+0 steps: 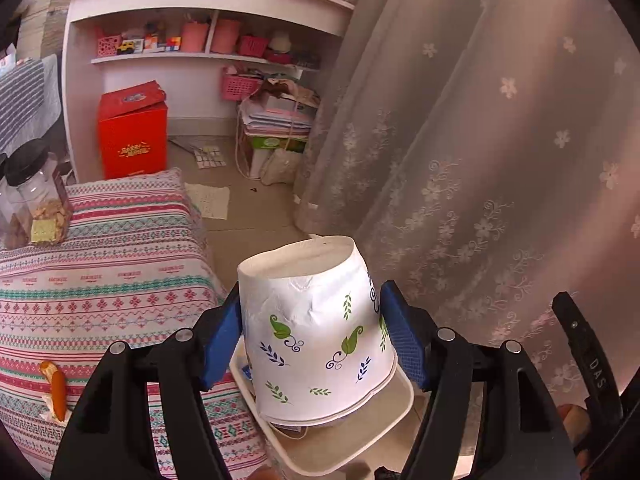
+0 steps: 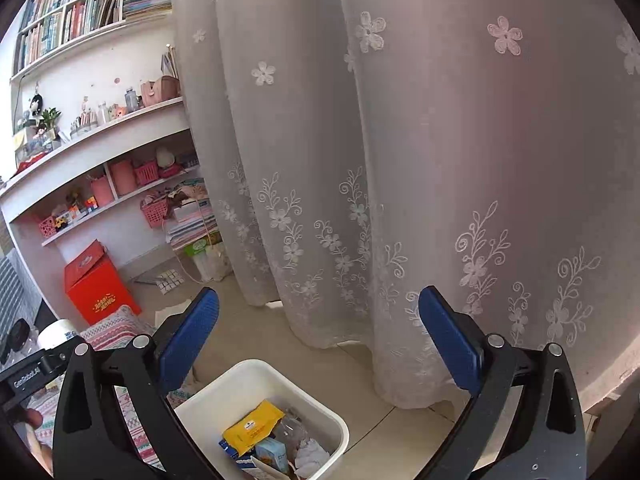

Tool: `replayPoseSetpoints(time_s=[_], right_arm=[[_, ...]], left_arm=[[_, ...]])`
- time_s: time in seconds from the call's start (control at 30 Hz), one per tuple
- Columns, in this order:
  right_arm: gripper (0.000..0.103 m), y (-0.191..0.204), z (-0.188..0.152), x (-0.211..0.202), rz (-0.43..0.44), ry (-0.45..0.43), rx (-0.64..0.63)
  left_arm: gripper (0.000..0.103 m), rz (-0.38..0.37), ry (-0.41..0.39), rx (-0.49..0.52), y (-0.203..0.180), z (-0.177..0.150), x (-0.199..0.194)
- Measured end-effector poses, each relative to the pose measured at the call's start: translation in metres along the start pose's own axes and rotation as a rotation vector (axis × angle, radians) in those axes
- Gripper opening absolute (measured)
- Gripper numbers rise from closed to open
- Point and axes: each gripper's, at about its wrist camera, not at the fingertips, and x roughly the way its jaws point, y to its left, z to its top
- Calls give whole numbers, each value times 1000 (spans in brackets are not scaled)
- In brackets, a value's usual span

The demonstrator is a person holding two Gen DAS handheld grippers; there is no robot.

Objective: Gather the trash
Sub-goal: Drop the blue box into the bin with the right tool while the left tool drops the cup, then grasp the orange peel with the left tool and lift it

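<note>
My left gripper point(image 1: 312, 332) is shut on a white paper cup point(image 1: 316, 332) with green and blue leaf prints. The cup is upside down, dented, and held over the white trash bin point(image 1: 394, 408). In the right wrist view the same bin point(image 2: 240, 384) stands on the floor below my right gripper point(image 2: 320, 336), which is open and empty. The bin holds a yellow packet point(image 2: 252, 426), a small blue carton point(image 2: 274, 454), a clear plastic bottle point(image 2: 292, 430) and a crumpled tissue point(image 2: 310, 456). An orange peel point(image 1: 56, 388) lies on the patterned tablecloth point(image 1: 104, 280) at the left.
Two clear jars with black lids point(image 1: 38, 196) stand on the cloth at the left. A red box point(image 1: 134, 132) sits on the floor by the white shelves point(image 1: 208, 0). A flowered sheer curtain point(image 1: 480, 140) hangs close on the right. Papers and bags lie on the floor.
</note>
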Motion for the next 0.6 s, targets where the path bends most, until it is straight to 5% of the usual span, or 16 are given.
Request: replayPoseSetpoints(time_s=[0.3, 0.6], right_arm=[[96, 10, -1, -1, 66, 31, -18], [96, 98, -59, 16, 375, 432, -252]], left_arm=[[81, -12, 91, -76, 26, -6, -3], [81, 364, 291, -159, 155, -62, -34]])
